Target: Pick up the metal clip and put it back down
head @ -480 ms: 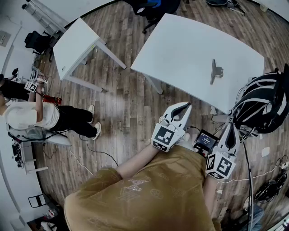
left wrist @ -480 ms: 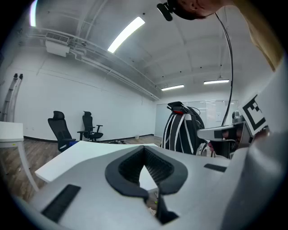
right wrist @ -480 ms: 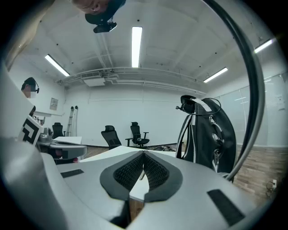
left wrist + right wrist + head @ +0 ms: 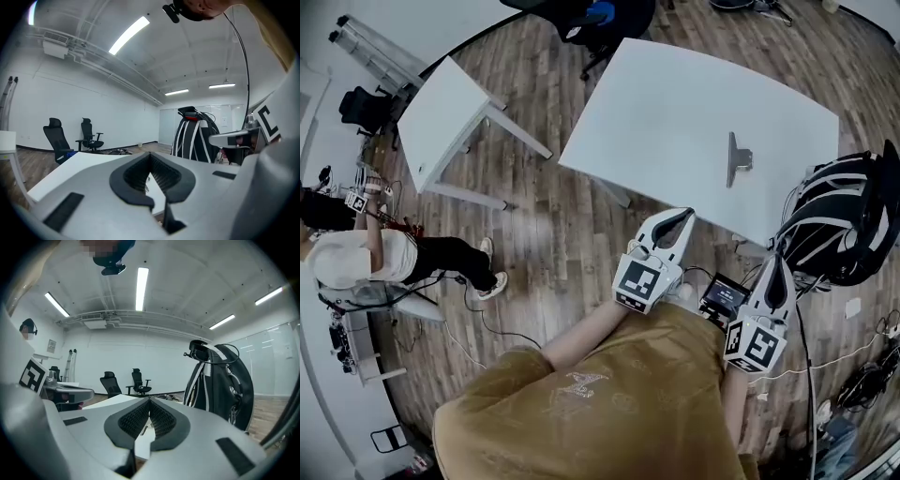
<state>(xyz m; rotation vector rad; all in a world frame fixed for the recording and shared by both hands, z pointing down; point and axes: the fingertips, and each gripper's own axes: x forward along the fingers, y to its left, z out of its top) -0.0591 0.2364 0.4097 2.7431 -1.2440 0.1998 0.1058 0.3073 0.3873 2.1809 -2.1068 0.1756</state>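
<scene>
The metal clip [image 4: 737,159] lies flat on the white table [image 4: 675,103], towards its near right edge. Both grippers hang in front of the person's chest, short of the table and off its near edge. My left gripper [image 4: 688,215] is shut with nothing between its jaws, tips pointing at the table edge below the clip. My right gripper [image 4: 780,259] is also shut and empty, further right and nearer the body. In the left gripper view the pads [image 4: 150,154] meet over the tabletop. In the right gripper view the jaws [image 4: 150,400] are closed too.
A black-and-white striped bag [image 4: 844,220] stands right of the table, close to my right gripper. A small screen device [image 4: 724,295] sits between the grippers. A second white table [image 4: 441,112] stands at the left, office chairs [image 4: 600,19] behind, and a seated person [image 4: 366,258] at far left.
The head view has shifted a little, so the table and clip sit slightly lower and further left in it. Both grippers stay shut in the same pose. The clip has not moved on the table.
</scene>
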